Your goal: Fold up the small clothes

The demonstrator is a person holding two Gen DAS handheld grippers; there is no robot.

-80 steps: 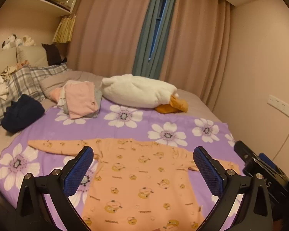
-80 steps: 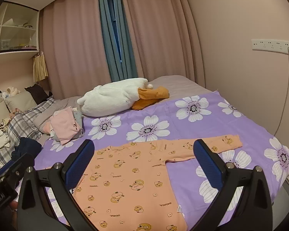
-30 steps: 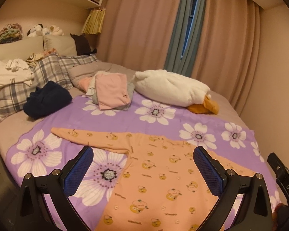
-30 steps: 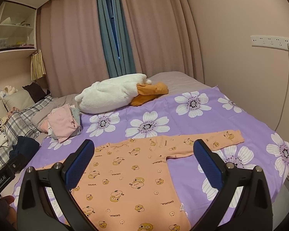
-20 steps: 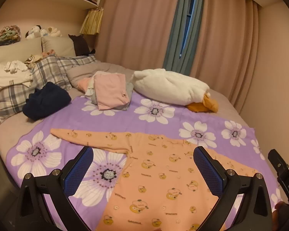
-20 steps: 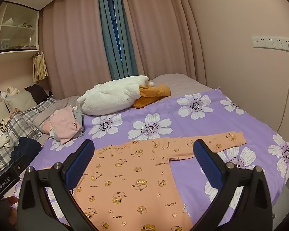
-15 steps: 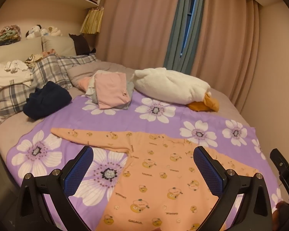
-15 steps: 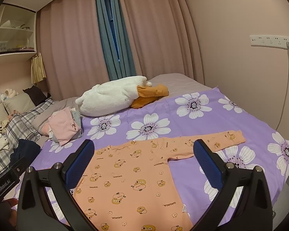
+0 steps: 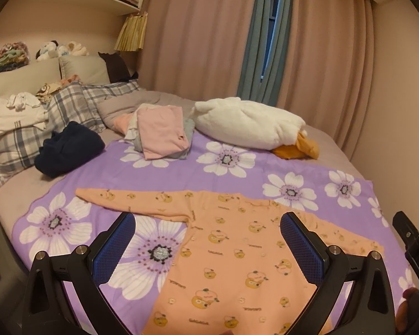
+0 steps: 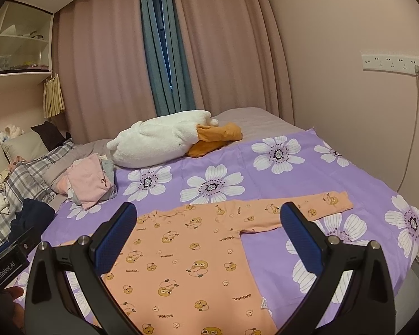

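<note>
An orange baby garment (image 9: 237,254) with a duck print lies flat on the purple flowered blanket (image 9: 181,173), both sleeves spread out. It also shows in the right wrist view (image 10: 187,262). My left gripper (image 9: 208,240) is open and empty, held above the garment's left side near the left sleeve (image 9: 131,199). My right gripper (image 10: 208,237) is open and empty above the garment's chest, with the right sleeve (image 10: 315,205) to its right.
A pile of folded pink and grey clothes (image 9: 162,134) sits beyond the garment. A white and orange duck plush (image 9: 248,125) lies at the back. A dark blue bundle (image 9: 67,148) and plaid pillows (image 9: 56,111) are at left. The wall (image 10: 363,125) borders the bed's right side.
The left gripper has swung left since the earliest frame, so the left sleeve and pillows come into view. Over the last second both views barely shift. The garment has not moved.
</note>
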